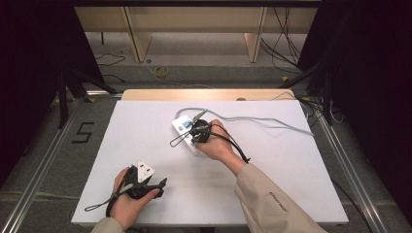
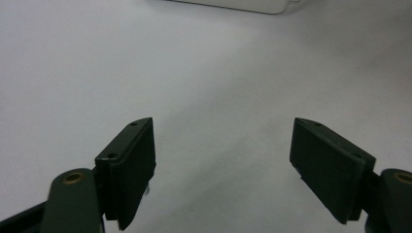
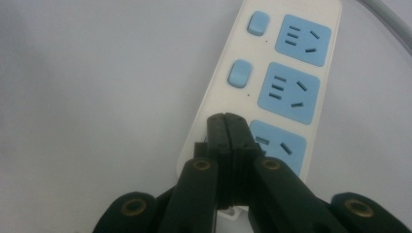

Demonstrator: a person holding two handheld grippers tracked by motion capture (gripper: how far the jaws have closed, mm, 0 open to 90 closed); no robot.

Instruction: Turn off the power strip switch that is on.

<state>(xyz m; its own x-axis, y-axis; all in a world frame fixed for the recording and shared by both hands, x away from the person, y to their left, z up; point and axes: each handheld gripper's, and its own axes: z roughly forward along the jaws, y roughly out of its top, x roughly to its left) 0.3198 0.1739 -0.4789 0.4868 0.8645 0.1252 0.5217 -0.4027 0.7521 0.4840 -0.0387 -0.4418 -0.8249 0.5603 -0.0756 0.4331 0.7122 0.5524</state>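
Right gripper has its jaws fully closed, pad against pad, nothing between them, tips down on the white plastic power strip with light-blue sockets and switches, over the spot beside its nearest socket. Strip's grey cable trails off beyond it. Left gripper jaws wide apart, empty, over the bare white tabletop, well apart from the strip.
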